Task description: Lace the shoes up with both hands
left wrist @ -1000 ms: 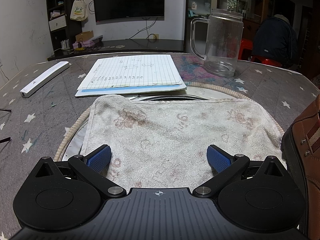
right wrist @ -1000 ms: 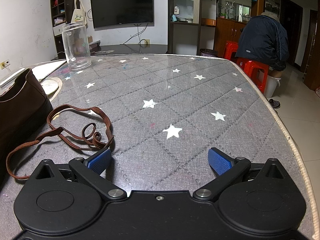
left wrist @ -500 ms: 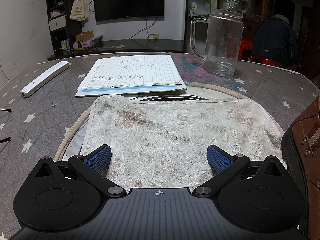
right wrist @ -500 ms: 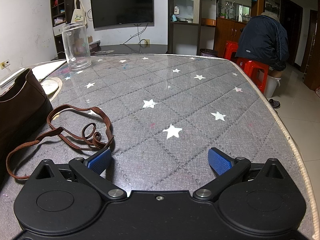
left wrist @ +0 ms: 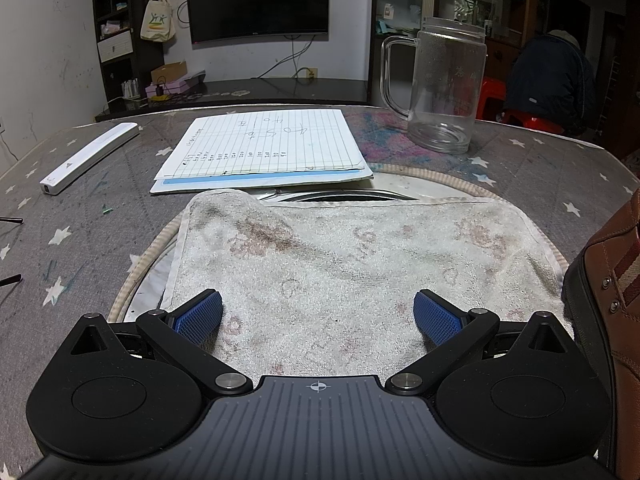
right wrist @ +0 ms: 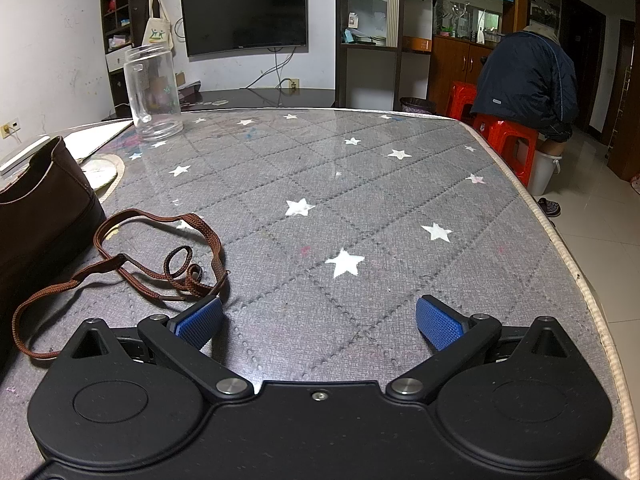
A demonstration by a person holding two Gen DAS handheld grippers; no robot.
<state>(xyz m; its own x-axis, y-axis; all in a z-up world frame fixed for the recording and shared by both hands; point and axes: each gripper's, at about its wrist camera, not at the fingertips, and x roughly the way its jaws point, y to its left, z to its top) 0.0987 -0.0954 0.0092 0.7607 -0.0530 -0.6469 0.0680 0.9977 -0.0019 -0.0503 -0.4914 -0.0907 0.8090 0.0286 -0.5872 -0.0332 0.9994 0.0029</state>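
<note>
A brown leather shoe (left wrist: pixel 616 280) stands at the right edge of the left wrist view, its eyelets showing; the same shoe (right wrist: pixel 40 204) fills the left edge of the right wrist view. A loose brown shoelace (right wrist: pixel 160 252) lies coiled on the tabletop beside the shoe, just ahead of my right gripper's left fingertip. My left gripper (left wrist: pixel 318 316) is open above a stained white towel (left wrist: pixel 360 256), holding nothing. My right gripper (right wrist: pixel 320 320) is open over the grey star-patterned tabletop (right wrist: pixel 360 200), also holding nothing.
A glass mug (left wrist: pixel 440 84) and lined paper sheets (left wrist: pixel 264 144) lie beyond the towel; a white bar (left wrist: pixel 88 156) sits at far left. The same glass mug (right wrist: pixel 152 92) stands far left. The table edge (right wrist: pixel 560 240) runs on the right; a seated person (right wrist: pixel 528 80) is beyond it.
</note>
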